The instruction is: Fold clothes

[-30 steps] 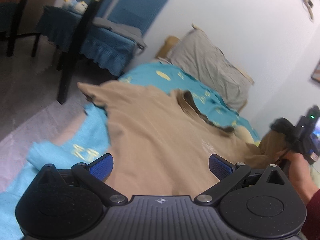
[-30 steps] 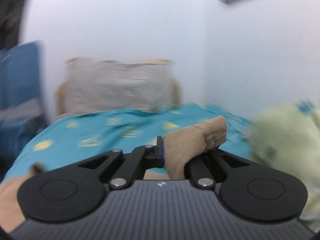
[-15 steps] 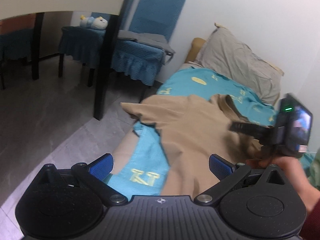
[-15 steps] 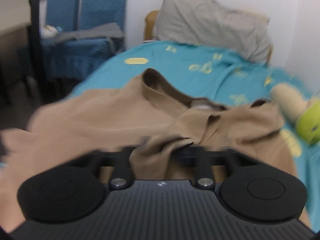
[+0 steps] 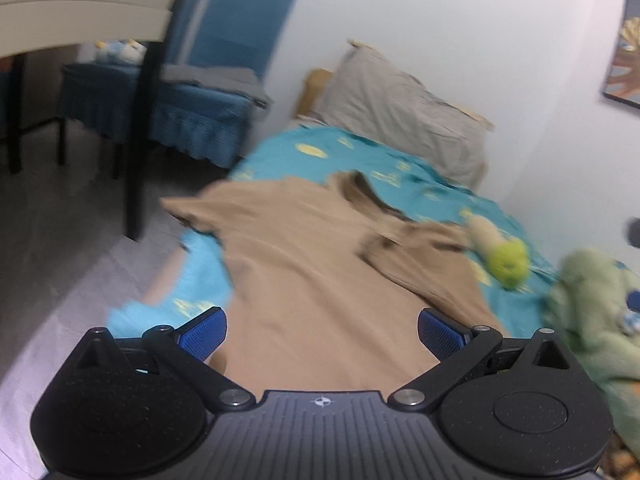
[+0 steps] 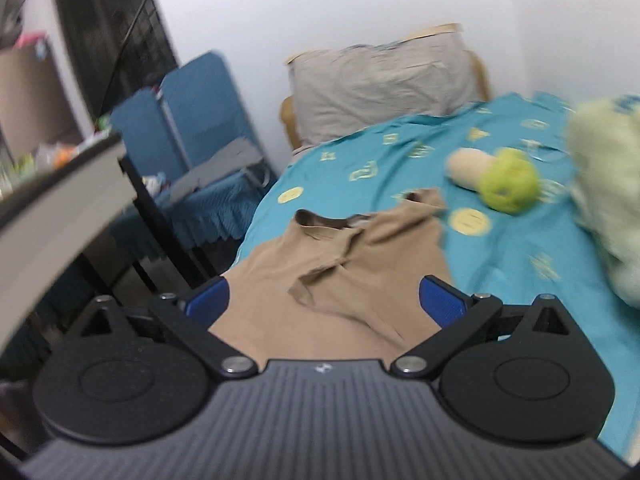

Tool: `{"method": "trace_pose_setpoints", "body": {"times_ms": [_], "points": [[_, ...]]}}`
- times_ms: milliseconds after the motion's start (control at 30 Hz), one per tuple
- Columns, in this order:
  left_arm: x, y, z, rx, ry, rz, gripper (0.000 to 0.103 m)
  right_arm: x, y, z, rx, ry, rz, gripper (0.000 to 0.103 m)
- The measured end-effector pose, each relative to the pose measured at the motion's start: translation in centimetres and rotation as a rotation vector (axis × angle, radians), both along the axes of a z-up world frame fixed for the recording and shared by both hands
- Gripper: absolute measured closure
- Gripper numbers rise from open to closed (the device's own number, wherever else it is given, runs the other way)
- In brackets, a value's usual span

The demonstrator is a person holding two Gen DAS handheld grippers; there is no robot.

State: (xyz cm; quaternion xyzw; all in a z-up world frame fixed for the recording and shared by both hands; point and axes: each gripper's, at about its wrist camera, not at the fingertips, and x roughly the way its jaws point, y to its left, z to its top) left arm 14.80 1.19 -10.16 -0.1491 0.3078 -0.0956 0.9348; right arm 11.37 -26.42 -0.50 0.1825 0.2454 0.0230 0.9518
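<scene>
A tan shirt [image 5: 312, 280] lies spread on the teal bed sheet [image 5: 360, 160], its right sleeve folded in over the body [image 5: 416, 252] and its left sleeve hanging over the bed's edge. The right wrist view shows the same shirt [image 6: 352, 264] with its collar toward the pillow. My left gripper [image 5: 322, 330] hovers above the shirt's lower part, open, nothing between its blue pads [image 5: 204, 330]. My right gripper [image 6: 324, 300] is above the shirt too; its jaws are opening wide, with no cloth pinched between them.
A grey pillow [image 5: 404, 108] leans on the wall at the bed's head. A green and beige plush toy [image 5: 504, 260] and a pale green garment [image 5: 592, 312] lie on the bed's right side. Blue chairs [image 5: 216, 80] and a table with a black leg [image 5: 138, 140] stand left of the bed.
My right gripper let go of the tan sleeve, laid it over the shirt's body and pulled back and up, open. My left gripper drifted back slightly; the other hand has left its view.
</scene>
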Motion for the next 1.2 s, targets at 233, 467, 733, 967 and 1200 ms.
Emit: {"method": "trace_pose_setpoints", "body": {"times_ms": [233, 467, 733, 967, 1200], "points": [[-3.5, -5.5, -0.2, -0.016, 0.042, -0.243, 0.004, -9.7, -5.9, -0.1, 0.073, -0.045, -0.241, 0.0], [-5.5, -13.0, -1.0, -0.046, 0.129, -0.423, 0.013, -11.9, -11.1, -0.2, 0.071, -0.116, -0.455, 0.0], [-5.8, -19.8, -5.2, -0.005, 0.332, -0.566, 0.039, -11.2, -13.7, -2.7, 0.111, -0.049, -0.502, 0.0], [-6.5, -18.6, -7.1, -0.104, 0.463, -0.587, 0.079, -9.4, -13.8, -3.8, 0.167, 0.017, -0.471, 0.0], [-6.9, -16.9, -5.3, -0.152, 0.431, -0.597, 0.101, -9.0, -13.5, -4.3, 0.167, 0.053, -0.46, 0.0]]}}
